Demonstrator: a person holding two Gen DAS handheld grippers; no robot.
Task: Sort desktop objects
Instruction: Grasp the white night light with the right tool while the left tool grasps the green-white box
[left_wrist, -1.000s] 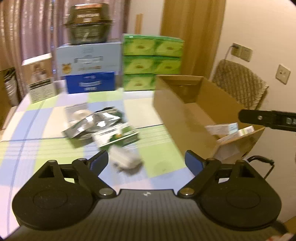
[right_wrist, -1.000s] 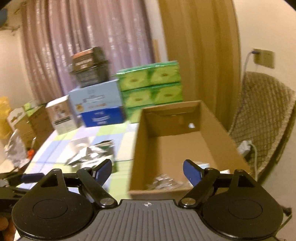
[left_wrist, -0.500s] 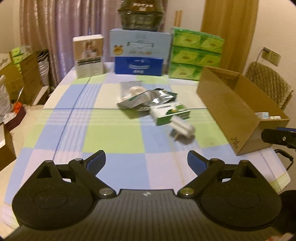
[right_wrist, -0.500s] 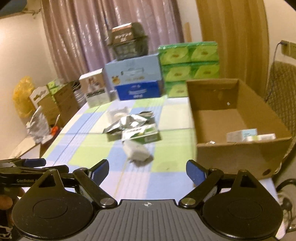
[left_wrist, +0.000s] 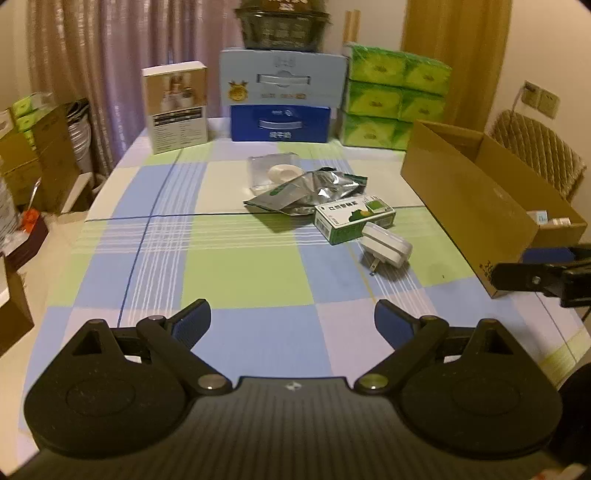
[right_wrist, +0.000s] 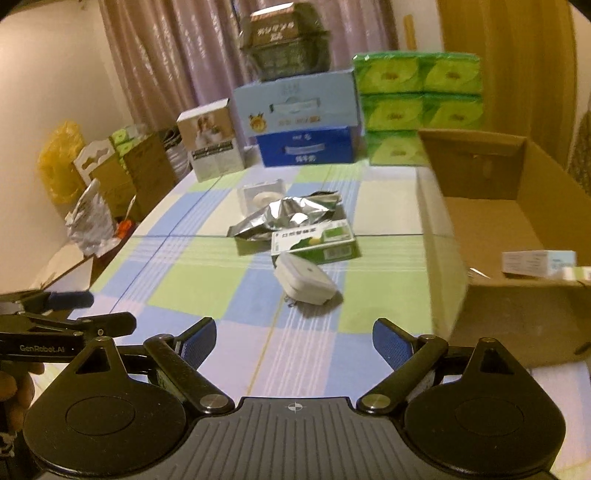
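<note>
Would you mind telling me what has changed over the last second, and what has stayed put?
Both grippers have pulled back from the cardboard box, so more of the checked tablecloth now shows. The left gripper and right gripper stay open and empty; nothing was grasped or released. The white plug adapter, green medicine box, foil pouch and the small boxes in the carton lie as before.

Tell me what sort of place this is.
Probably a room in a home: a table with a checked tablecloth, curtains, a woven chair, and stacked tissue packs behind.
</note>
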